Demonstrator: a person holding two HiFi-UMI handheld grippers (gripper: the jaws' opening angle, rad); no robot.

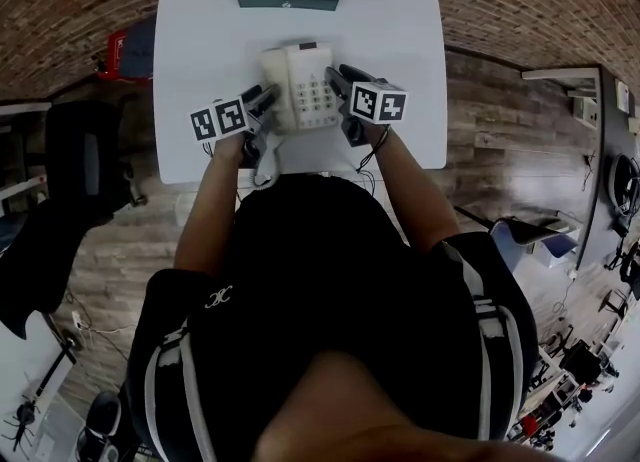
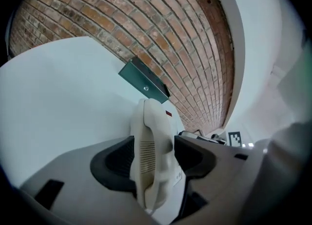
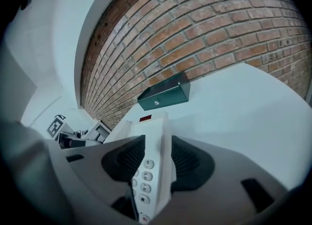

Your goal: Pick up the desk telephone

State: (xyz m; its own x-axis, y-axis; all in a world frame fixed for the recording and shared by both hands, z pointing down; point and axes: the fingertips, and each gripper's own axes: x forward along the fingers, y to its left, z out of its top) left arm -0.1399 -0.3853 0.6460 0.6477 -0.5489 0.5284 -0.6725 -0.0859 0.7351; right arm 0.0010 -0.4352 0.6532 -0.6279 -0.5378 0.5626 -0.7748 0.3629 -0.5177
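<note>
Telephone [image 1: 300,85] sits mid-table [image 1: 400,30], its long axis running away from the person. Left gripper [image 1: 264,101] is spread, straddling the handset [image 2: 148,156]. Right gripper [image 1: 340,80] is spread around the keypad edge [image 3: 146,170]. Both equally near. A squeeze inward looks next.

Smooth plastic telephone [image 1: 304,86] on matt white table [image 1: 200,40].

Both arms reach fwd toward the far side, L arm [image 1: 205,205] and R arm [image 1: 412,185] roughly parallel, elbows near the torso. L hand-held gripper [image 1: 263,102] tilts down, jaws apart, one pad each side of the desk telephone [image 1: 305,85] handset. R hand-held gripper [image 1: 338,78] has the same tilt, jaws apart, astride the phone's R edge.
</note>
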